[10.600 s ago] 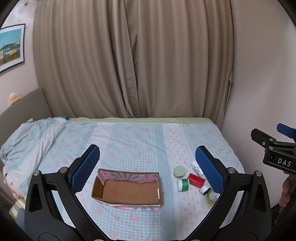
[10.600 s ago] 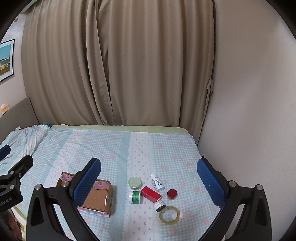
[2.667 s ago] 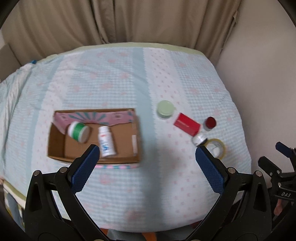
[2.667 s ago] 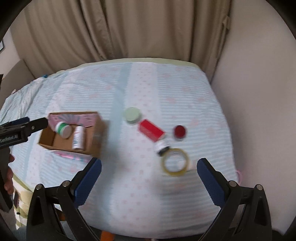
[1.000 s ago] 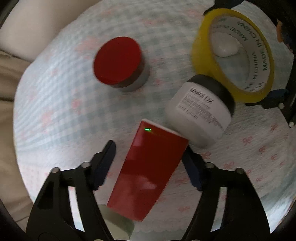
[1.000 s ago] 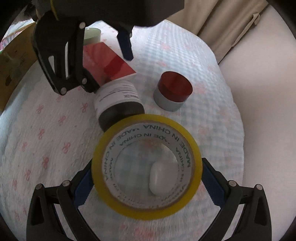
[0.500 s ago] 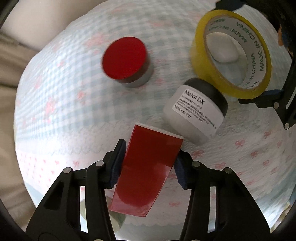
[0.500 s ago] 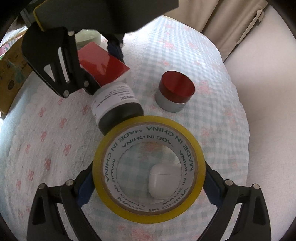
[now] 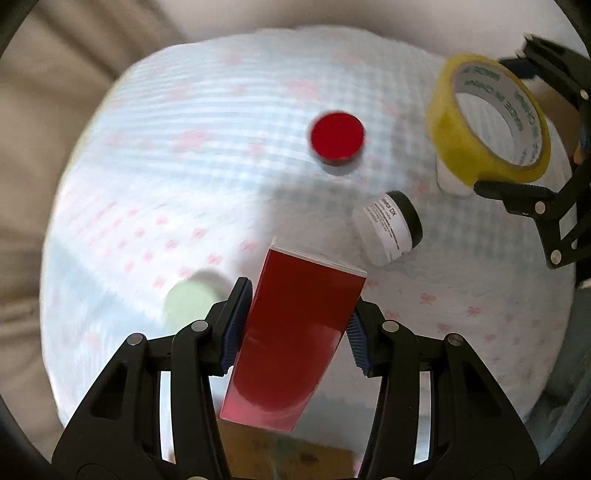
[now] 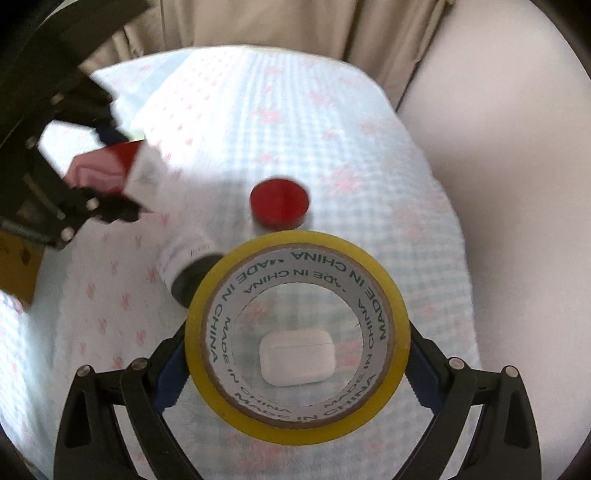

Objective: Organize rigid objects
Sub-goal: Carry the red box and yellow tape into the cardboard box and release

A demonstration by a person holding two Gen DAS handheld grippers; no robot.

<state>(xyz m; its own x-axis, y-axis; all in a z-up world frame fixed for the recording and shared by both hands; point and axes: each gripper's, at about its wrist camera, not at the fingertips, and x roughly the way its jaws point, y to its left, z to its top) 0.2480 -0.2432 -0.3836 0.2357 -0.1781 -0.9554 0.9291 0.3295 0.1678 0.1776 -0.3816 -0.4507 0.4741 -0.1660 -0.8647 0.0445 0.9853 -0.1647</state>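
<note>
My left gripper point(image 9: 295, 328) is shut on a red box point(image 9: 295, 332) and holds it lifted above the bed. It also shows in the right wrist view point(image 10: 110, 170) at the left. My right gripper point(image 10: 295, 354) is shut on a yellow tape roll point(image 10: 297, 332), raised off the cover; the roll shows in the left wrist view point(image 9: 487, 118) at upper right. Below lie a white earbud case point(image 10: 297, 356), a white jar with a black lid point(image 9: 388, 229) on its side, a red-lidded jar point(image 9: 337, 136) and a pale green lid point(image 9: 192, 302).
The bed has a light blue checked cover point(image 9: 184, 166). A cardboard box edge point(image 9: 295, 461) sits below the left gripper and shows at the left of the right wrist view point(image 10: 14, 269). Beige curtains point(image 10: 277, 26) and a wall point(image 10: 517, 147) bound the bed.
Both grippers have risen off the bed. The left lifted the red box clear of the white jar. The right lifted the tape roll, leaving the earbud case lying below.
</note>
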